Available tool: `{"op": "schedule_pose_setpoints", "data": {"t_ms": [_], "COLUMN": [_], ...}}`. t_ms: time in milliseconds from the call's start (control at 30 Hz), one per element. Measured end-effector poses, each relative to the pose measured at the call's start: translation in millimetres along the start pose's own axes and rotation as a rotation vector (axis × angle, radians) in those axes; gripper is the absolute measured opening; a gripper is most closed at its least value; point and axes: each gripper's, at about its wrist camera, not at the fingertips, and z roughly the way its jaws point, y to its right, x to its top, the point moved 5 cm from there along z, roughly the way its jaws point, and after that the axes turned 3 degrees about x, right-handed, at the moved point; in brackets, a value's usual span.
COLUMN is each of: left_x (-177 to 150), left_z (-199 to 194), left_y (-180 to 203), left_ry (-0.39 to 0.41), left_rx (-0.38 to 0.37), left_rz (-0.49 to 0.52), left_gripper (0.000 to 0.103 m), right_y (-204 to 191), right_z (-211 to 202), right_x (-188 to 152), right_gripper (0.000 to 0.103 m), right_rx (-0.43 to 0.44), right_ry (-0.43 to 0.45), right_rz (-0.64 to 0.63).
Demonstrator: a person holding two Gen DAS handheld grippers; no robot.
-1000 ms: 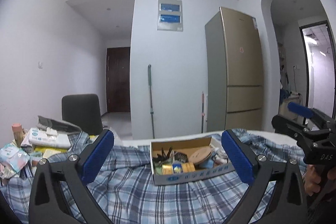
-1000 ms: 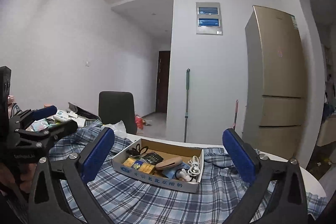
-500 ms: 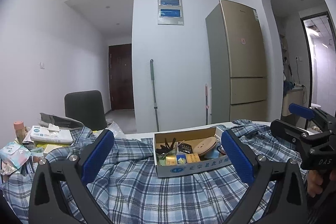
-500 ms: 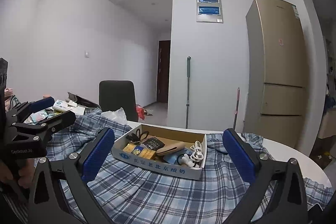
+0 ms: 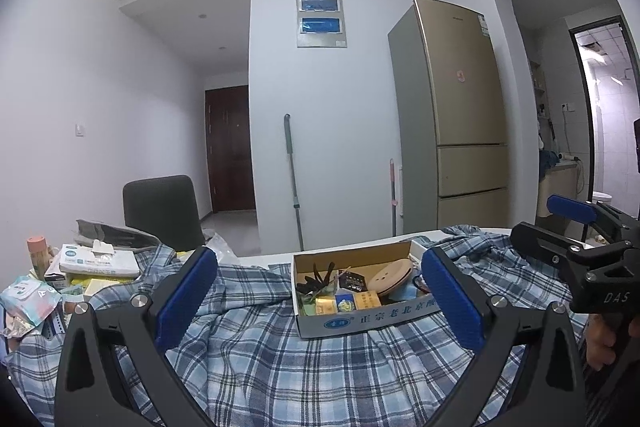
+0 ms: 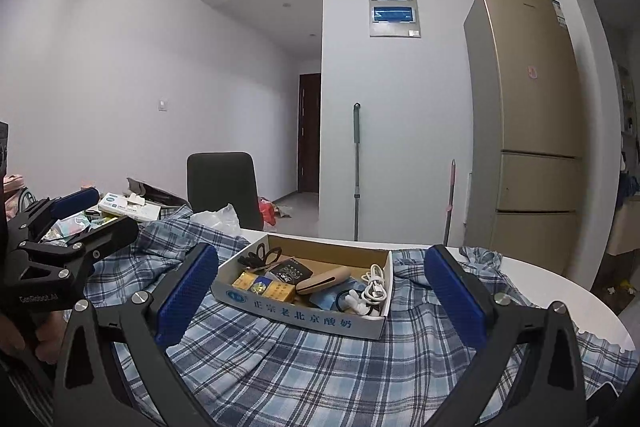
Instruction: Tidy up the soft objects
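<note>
A blue and white plaid shirt [image 5: 256,351] lies spread and rumpled over the white table; it also shows in the right wrist view [image 6: 304,367]. A shallow cardboard box [image 5: 372,317] of small items sits on the shirt, also seen in the right wrist view [image 6: 300,311]. My left gripper [image 5: 320,297] is open and empty, held above the shirt, in front of the box. My right gripper [image 6: 322,301] is open and empty, just in front of the box. Each gripper shows in the other's view: the right one [image 5: 576,227] and the left one [image 6: 80,215].
Tissue packs and boxes [image 5: 96,261] are piled at the table's left end. A dark chair [image 5: 160,211] stands behind the table. A gold fridge [image 5: 452,115] and a mop handle [image 5: 294,183] stand by the far wall. The white table edge [image 6: 568,299] curves at right.
Both cameras have tilted down and moved in slightly; the box and shirt appear closer and lower-angled. Both grippers stay open and empty.
</note>
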Motion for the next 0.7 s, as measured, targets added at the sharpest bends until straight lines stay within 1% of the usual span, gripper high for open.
{"op": "schedule_pose_setpoints", "data": {"t_ms": [267, 567, 700], "left_x": [-0.6, -1.0, -1.4], "left_z": [-0.8, -3.8, -3.2], "left_y": [1.9, 2.8, 1.1], "left_ry": [0.002, 0.013, 0.000], "left_rx": [0.003, 0.007, 0.015], "left_rz": [0.015, 0.006, -0.003], "left_gripper": [0.103, 0.103, 0.103], "right_y": [0.8, 1.7, 2.2], "right_z": [0.1, -0.4, -0.2], "right_x": [-0.2, -0.4, -0.7], "right_gripper": [0.103, 0.103, 0.103], "right_rx": [-0.001, -0.005, -0.005], "right_ry": [-0.006, -0.007, -0.010], "right_rz": [0.007, 0.019, 0.019]}}
